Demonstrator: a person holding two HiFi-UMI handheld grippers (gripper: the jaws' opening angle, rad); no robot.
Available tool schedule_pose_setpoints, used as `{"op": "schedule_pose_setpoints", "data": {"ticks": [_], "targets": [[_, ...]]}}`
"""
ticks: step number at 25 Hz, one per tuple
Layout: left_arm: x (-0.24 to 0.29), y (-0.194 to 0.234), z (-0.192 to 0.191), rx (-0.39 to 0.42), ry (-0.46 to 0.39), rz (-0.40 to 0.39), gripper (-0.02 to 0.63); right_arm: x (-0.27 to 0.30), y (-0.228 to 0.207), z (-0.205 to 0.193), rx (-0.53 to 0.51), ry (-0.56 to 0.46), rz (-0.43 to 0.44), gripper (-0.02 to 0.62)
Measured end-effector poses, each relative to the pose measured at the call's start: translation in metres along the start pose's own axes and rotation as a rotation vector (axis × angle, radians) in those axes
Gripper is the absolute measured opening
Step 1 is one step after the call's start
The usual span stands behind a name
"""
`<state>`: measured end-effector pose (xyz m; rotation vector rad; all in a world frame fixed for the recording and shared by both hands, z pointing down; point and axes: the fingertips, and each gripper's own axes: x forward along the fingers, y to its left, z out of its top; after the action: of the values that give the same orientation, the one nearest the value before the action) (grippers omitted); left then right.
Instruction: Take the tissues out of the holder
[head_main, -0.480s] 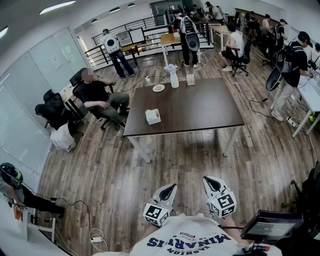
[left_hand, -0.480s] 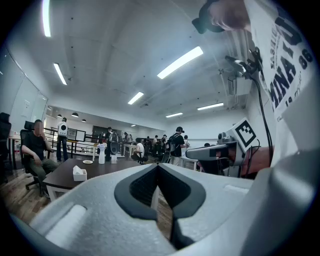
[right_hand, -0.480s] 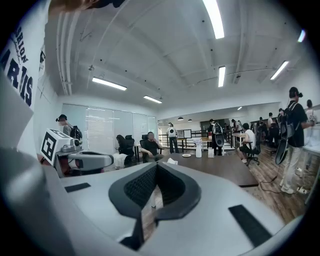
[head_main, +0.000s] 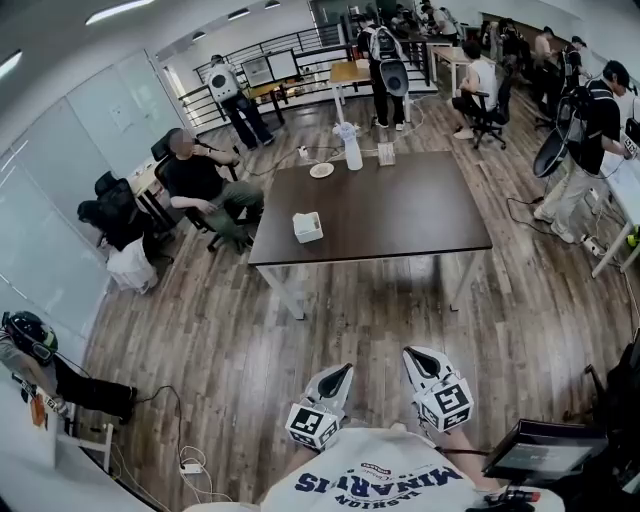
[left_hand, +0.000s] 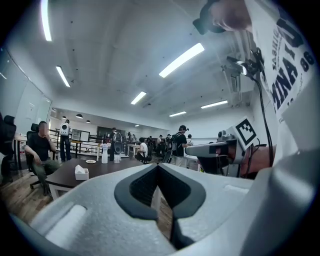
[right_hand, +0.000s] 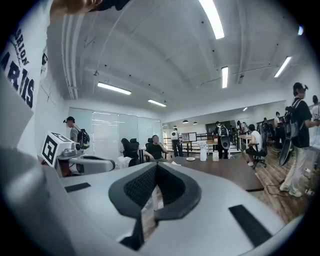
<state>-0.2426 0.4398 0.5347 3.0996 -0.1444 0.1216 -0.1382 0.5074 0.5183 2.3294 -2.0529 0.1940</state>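
I record my left tongs (head_main: 343, 374) and right tongs (head_main: 412, 357) as pale grey with black pads and black-and-white square markers. The counter (head_main: 400, 215) is dark brown. The tissue holder (head_main: 308, 230) is white. The floor (head_main: 250, 350) is brown wood-grain planking. My shirt (head_main: 370, 492) is white with navy lettering.

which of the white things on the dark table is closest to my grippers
The tissue box, sitting alone near the left end of the table. The plate, tall white container and small stand all stand along the far edge.
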Motion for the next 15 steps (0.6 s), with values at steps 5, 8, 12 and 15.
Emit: {"op": "schedule_pose_setpoints", "data": {"ticks": [5,8,12,15], "targets": [[0.003,-0.009,0.001,-0.01,-0.006,0.044,0.005,0.008,-0.008,-0.002,-0.001,-0.026,0.052,0.008],[0.008,-0.014,-0.003,-0.04,0.003,0.068,0.005,0.013,0.0,0.0,0.013,-0.049,0.146,0.008],[0.023,-0.009,0.002,-0.036,-0.005,0.075,0.005,0.028,0.004,-0.006,0.006,-0.03,0.213,0.009],[0.032,0.005,0.001,-0.04,-0.002,0.087,0.005,0.042,-0.007,-0.01,0.001,-0.008,0.221,0.009]]}}
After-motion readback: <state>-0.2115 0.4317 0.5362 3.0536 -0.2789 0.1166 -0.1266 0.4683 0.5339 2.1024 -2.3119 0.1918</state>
